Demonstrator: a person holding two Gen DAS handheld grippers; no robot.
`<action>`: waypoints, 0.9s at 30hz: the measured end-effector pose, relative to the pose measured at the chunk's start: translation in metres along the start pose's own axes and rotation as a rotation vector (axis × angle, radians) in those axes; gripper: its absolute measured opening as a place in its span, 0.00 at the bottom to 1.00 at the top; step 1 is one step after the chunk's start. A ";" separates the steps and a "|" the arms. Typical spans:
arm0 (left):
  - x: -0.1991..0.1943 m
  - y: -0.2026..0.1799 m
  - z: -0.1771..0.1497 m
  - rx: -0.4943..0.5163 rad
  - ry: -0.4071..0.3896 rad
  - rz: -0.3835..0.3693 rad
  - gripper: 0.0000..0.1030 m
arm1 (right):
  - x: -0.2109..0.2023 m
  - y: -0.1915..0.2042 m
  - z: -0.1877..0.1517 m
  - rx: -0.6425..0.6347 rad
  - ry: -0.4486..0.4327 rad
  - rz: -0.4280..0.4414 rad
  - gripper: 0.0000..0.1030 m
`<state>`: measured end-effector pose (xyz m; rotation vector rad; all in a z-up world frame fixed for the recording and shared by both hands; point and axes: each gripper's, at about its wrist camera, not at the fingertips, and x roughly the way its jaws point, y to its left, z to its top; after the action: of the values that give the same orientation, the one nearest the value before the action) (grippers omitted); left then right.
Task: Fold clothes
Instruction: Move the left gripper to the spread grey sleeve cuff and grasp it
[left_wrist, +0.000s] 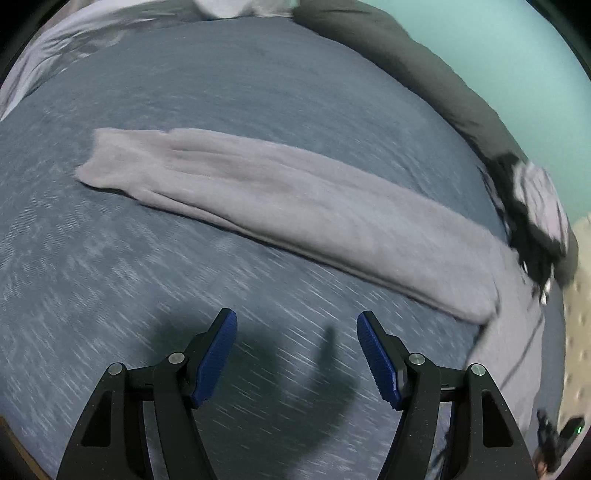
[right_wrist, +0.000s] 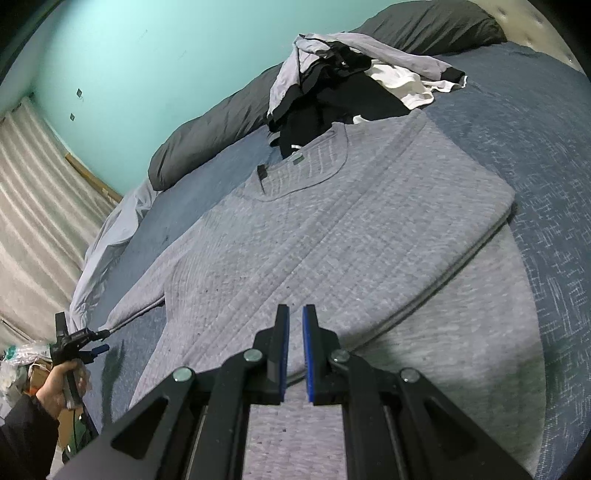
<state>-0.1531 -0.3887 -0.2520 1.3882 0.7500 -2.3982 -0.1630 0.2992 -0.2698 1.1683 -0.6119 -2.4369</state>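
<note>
Left-wrist view: the left gripper (left_wrist: 296, 319) stands released, its two blue pads (left_wrist: 216, 360) spread wide with nothing between them, and it hovers over the blue-grey bedspread (left_wrist: 129, 258), on which its own shadow falls directly ahead of the jaws. Beyond the fingertips, well clear of them, one sleeve (left_wrist: 280, 206) of the grey sweatshirt lies flat and stretched out, running from the cuff at far left to the shoulder at near right; the picture is streaked by blur. Farther ahead and to the right, a dark grey pillow (left_wrist: 406, 62) lines the far edge of the bed, with a heap of black and pale garments (left_wrist: 535, 221) at its right end. Right-wrist view: the right gripper (right_wrist: 295, 308) is clenched, its blue pads (right_wrist: 307, 354) nearly meeting; whether they pinch cloth cannot be told, though the grey sweatshirt (right_wrist: 332, 221) lies directly beneath and ahead of them. The body of the sweatshirt is spread front-up with the neckline away from the gripper, and its right side is folded over, leaving a straight edge that runs diagonally past the right jaw. Past the neckline sits the pile of unfolded clothes (right_wrist: 343, 85), black, white and light grey, against the dark pillow (right_wrist: 221, 125). Far to the left of this gripper, a hand (right_wrist: 59, 384) holds the other gripper near the sleeve's cuff (right_wrist: 122, 325). A teal wall (right_wrist: 166, 55) rises behind the bed.
</note>
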 end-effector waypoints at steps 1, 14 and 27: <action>0.000 0.006 0.004 0.002 -0.006 0.021 0.69 | 0.001 0.000 0.000 0.002 0.001 0.001 0.07; 0.011 0.064 0.042 -0.121 -0.048 0.057 0.69 | 0.009 0.007 0.000 -0.024 0.022 -0.007 0.07; 0.031 0.095 0.067 -0.249 -0.117 -0.014 0.69 | 0.013 0.010 -0.002 -0.043 0.027 -0.030 0.07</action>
<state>-0.1724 -0.5037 -0.2799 1.1382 0.9899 -2.2804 -0.1674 0.2843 -0.2741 1.1997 -0.5351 -2.4420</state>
